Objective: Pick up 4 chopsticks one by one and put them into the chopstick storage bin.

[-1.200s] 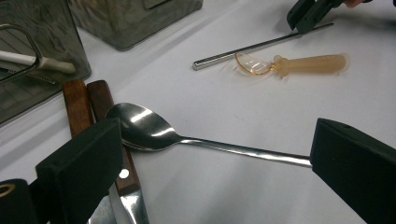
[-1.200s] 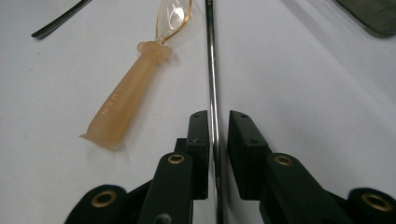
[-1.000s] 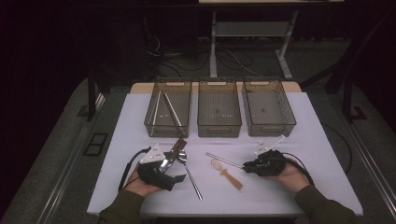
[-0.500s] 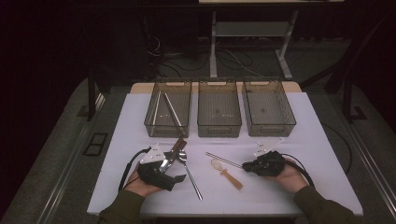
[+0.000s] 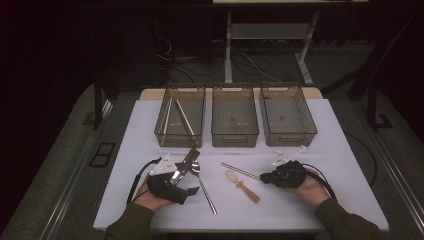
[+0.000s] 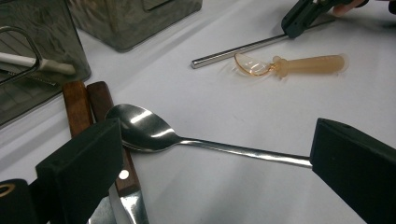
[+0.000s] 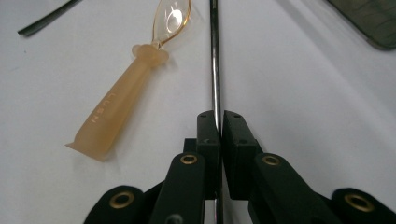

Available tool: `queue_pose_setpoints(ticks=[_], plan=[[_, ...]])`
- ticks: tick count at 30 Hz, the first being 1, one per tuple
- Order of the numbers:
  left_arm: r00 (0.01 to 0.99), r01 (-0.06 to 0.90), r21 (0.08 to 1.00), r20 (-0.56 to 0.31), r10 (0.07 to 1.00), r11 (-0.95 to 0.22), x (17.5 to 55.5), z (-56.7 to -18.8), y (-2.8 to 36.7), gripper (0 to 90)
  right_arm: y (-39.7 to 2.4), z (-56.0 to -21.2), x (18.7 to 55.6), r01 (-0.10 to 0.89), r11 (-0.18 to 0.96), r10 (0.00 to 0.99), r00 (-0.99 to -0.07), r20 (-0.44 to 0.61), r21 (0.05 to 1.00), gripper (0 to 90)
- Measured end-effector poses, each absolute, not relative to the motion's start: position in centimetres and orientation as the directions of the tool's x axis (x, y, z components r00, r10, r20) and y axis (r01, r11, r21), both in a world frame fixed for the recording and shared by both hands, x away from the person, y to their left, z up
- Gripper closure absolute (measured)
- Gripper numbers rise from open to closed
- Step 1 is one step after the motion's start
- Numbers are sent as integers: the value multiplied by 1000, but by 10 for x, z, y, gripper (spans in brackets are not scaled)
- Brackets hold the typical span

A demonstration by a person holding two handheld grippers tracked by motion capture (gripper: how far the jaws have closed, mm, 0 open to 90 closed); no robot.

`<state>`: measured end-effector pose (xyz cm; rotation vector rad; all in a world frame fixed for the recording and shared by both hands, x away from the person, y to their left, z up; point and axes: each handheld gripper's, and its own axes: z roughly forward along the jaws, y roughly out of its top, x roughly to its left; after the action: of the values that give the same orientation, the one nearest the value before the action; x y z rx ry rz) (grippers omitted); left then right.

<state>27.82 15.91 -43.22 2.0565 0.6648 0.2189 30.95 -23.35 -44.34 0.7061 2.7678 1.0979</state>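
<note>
My right gripper (image 7: 216,122) is shut on one end of a thin metal rod (image 7: 214,60) that lies flat on the white table; the high view shows this gripper (image 5: 262,176) and the rod (image 5: 240,171) at the right front. An amber plastic spoon (image 7: 121,102) lies just beside the rod. My left gripper (image 6: 217,154) stands open, its jaws wide on either side of a steel spoon (image 6: 144,128) and touching nothing. In the high view the left gripper (image 5: 186,182) rests at the left front.
Two wooden-handled pieces of cutlery (image 6: 77,107) lie under the steel spoon's bowl. Three clear bins stand in a row at the back: the left bin (image 5: 162,131) holds several long thin utensils, the middle bin (image 5: 235,136) and the right bin (image 5: 290,137) look bare.
The right gripper's jaws have come together on the rod's end. Both hands stay where they were.
</note>
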Motion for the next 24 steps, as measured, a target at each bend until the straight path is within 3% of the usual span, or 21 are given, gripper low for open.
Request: queue_pose_setpoints(ticks=[24], plan=[[836, 373, 827, -103, 538, -421, 278, -433, 159, 14, -256, -399, 309, 360, 476, 459, -880, 122, 803, 859]])
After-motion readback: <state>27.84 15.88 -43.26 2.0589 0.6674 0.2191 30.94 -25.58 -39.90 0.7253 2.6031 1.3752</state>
